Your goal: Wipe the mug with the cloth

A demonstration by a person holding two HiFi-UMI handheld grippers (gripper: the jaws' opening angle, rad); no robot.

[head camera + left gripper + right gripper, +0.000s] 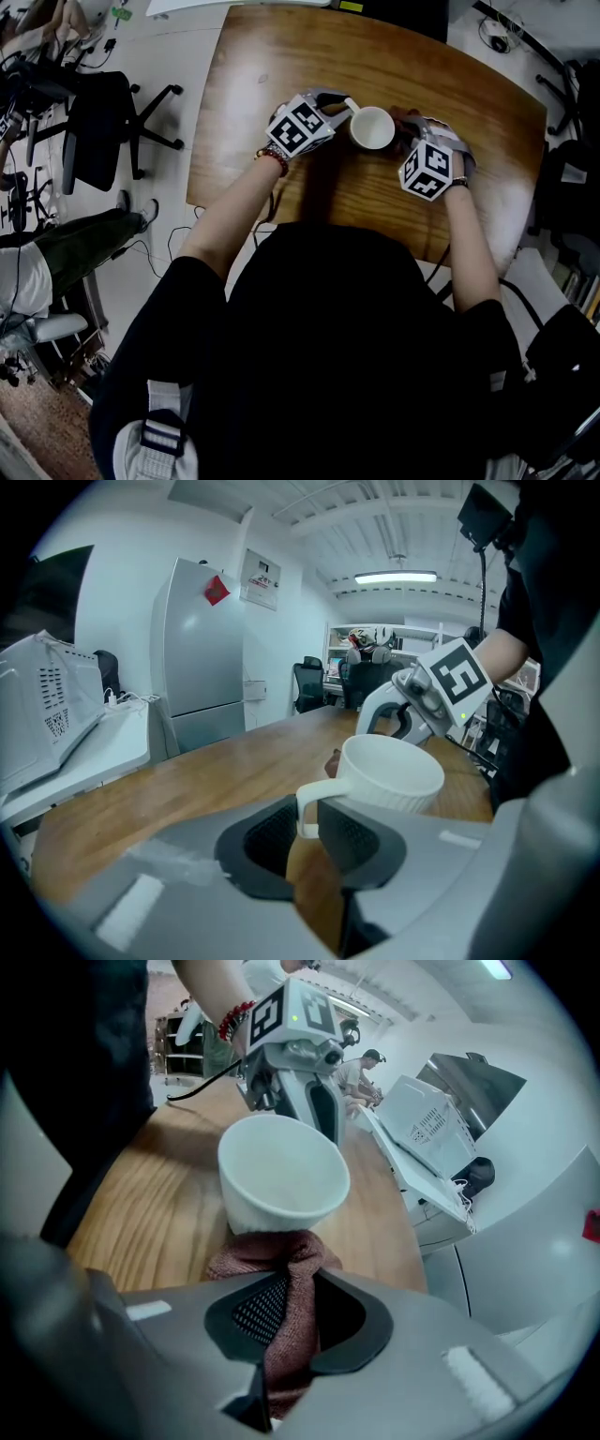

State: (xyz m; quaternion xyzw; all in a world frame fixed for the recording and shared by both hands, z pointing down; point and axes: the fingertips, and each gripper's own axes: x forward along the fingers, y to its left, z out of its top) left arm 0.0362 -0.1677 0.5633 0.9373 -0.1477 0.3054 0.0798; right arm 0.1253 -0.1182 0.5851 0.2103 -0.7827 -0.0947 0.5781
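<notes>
right gripper [292, 1290] holds cloth [270, 1258] against mug [281, 1177]

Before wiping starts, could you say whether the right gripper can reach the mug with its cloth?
Likely yes: the cloth in the right gripper touches the mug on its near wall, with nothing between them.

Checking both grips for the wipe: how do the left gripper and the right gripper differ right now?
The left gripper is shut on the handle of the white mug. The right gripper is shut on a reddish-brown cloth. The left gripper is at the mug's handle side. The right gripper is at the opposite side, with its cloth against the mug's outer wall. Both are shut on something, and they meet at the mug.
</notes>
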